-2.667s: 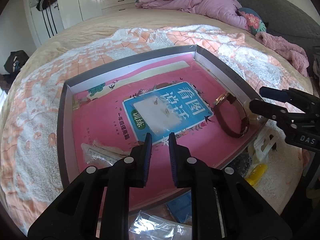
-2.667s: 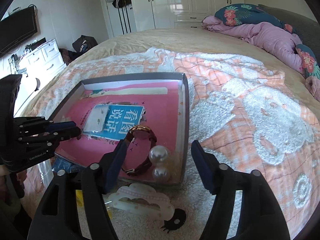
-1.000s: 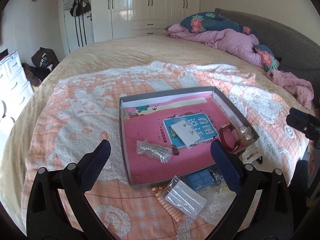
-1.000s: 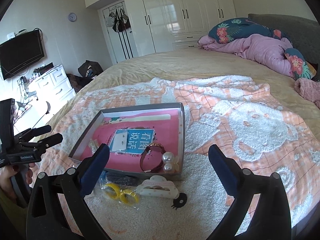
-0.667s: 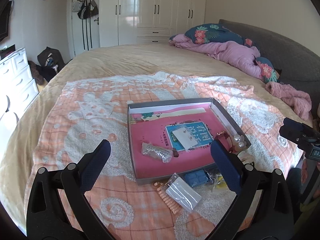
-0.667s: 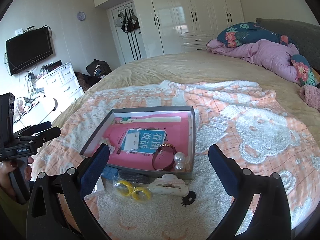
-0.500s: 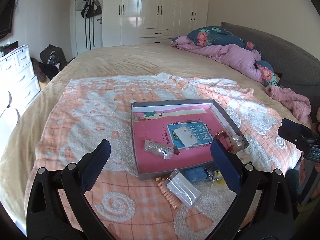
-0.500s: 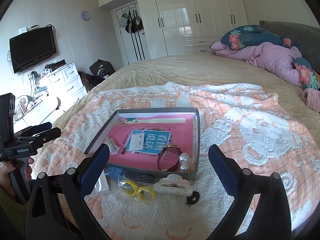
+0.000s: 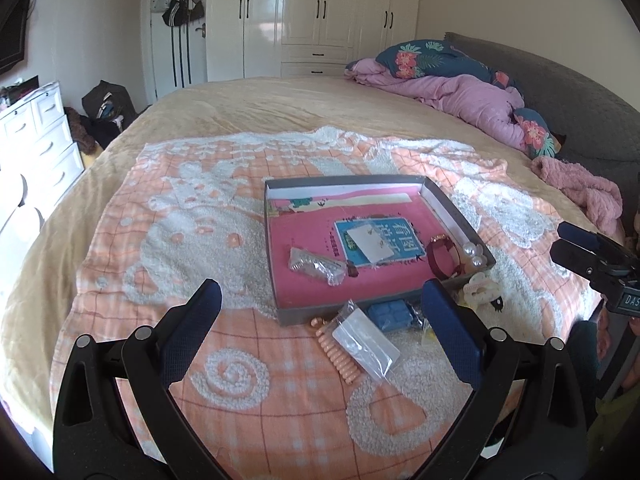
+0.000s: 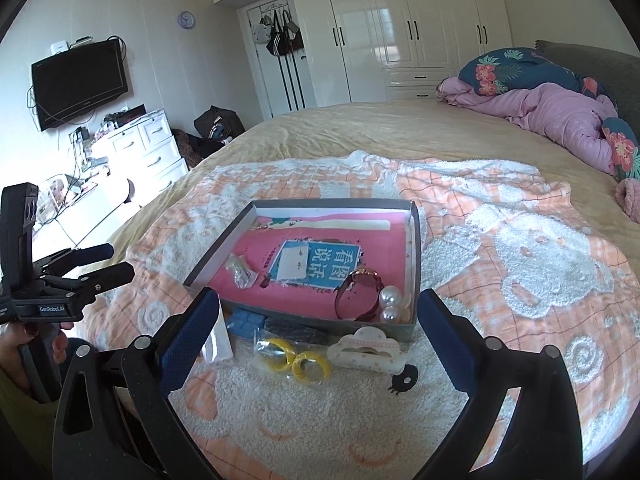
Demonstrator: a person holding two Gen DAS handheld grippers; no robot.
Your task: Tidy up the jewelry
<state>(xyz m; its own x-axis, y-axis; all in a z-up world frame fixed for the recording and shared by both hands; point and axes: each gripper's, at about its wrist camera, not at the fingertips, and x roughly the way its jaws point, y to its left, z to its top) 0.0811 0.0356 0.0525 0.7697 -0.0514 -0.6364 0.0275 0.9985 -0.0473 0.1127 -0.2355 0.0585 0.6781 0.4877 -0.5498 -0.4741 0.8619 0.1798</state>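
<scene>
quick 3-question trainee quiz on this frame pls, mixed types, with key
1. True or false: the watch lies inside the grey box.
2. Which lies outside the box? A) pearl earrings B) yellow rings C) earring card
3. Fill in: the left gripper and the right gripper are both ___.

Key: 1 true; 2 B; 3 open.
</scene>
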